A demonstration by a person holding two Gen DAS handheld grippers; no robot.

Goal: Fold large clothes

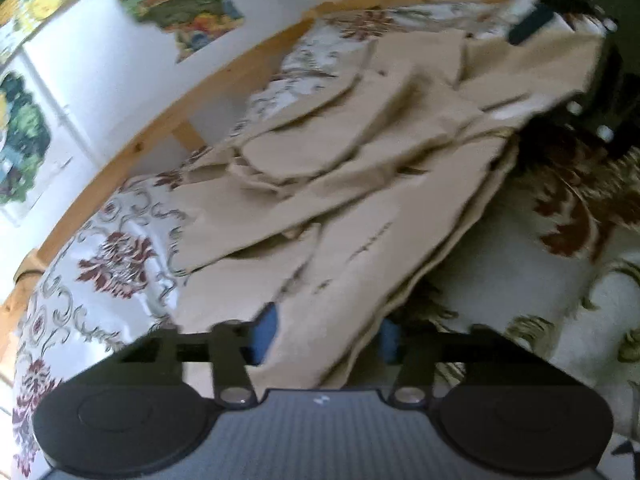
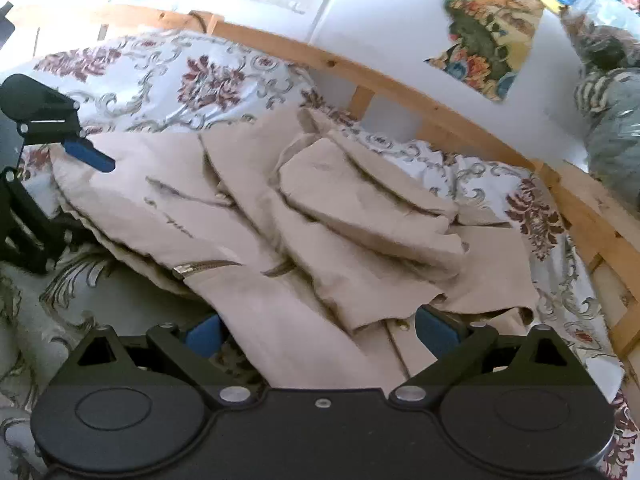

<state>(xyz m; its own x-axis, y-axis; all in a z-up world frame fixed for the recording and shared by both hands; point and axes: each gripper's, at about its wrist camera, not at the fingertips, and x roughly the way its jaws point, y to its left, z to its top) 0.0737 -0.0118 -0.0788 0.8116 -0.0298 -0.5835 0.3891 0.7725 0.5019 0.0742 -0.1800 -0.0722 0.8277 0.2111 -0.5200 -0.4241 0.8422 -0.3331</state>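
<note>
Straddling the rumpled beige jacket [image 2: 304,216] with both claws parted, I see its metal zipper [image 2: 200,267] only from my right gripper [image 2: 320,330], the left gripper [image 1: 326,334] showing blurred cloth.

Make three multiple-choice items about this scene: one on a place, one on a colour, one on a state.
1. Where does the beige garment lie?
A. on the patterned bedspread
B. on a bare floor
C. on a hanger

2. What colour are the finger pads of the right hand-held gripper?
A. red
B. blue
C. yellow

3. How is the left hand-held gripper?
A. apart from the cloth
B. hidden from view
C. with cloth between its fingers

Key: 1 A, floral fabric surrounds it; 2 B, both pads show blue; 3 C, beige cloth runs between the blue pads.
</note>
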